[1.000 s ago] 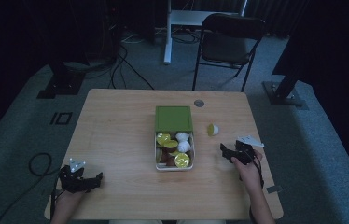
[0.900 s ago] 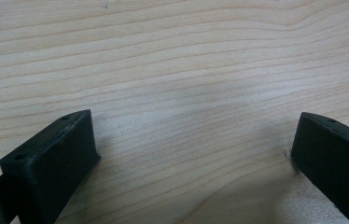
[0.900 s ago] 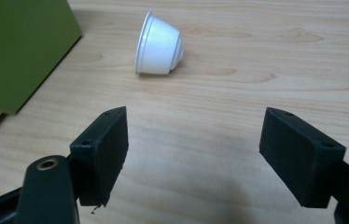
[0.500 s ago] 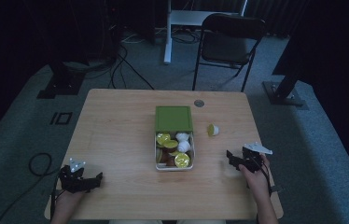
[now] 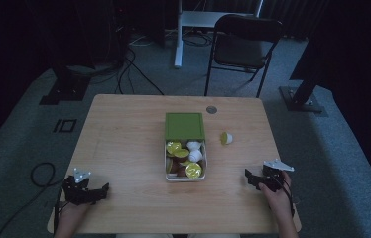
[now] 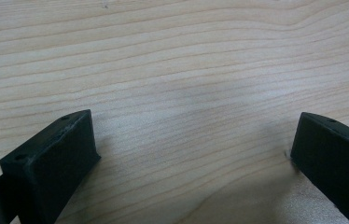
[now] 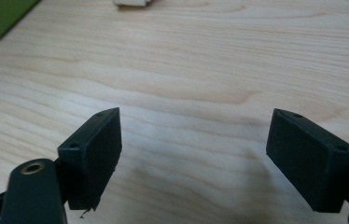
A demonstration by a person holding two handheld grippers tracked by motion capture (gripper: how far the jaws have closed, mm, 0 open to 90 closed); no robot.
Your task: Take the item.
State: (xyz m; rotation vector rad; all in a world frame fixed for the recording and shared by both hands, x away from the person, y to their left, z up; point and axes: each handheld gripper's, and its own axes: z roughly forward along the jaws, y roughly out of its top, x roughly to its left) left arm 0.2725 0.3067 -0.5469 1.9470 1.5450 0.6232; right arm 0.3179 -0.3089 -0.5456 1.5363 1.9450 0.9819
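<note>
Table: pale wooden top [image 5: 124,148], grain running across both gripper views, with a small round disc [image 5: 211,109] set near its far edge.
Left gripper: [image 5: 92,193] held low at the near left corner of the table; jaws spread wide and released, with bare wood [image 6: 186,121] between them and nothing gripped. A grey three-cornered plate sits on top, and a cable trails off the table edge behind it.
Right gripper: [image 5: 253,179] held low near the right edge of the table by the person's right hand [image 5: 277,196]; jaws spread wide and released, bare wood [image 7: 196,130] between them, nothing gripped. Its jaws point toward the middle of the table.
Container: white tray [image 5: 167,171] well ahead of both pairs of fingers, roughly midway between the two grippers and farther from the person. It holds a heap of small capsules [image 5: 186,158], some yellow-green on top, some white, some brown.
Green lid: flat green square [image 5: 184,126] touching the tray's far end, beyond the capsules; a green corner [image 7: 0,16] shows far ahead and to the left of the right fingers in the right gripper view.
Loose capsule: one yellow-and-white capsule [image 5: 226,138] alone on the wood, right of the lid, well ahead of the right fingers and apart from the tray.
Background: folding chair [image 5: 245,44] beyond the far edge, on grey carpet.
</note>
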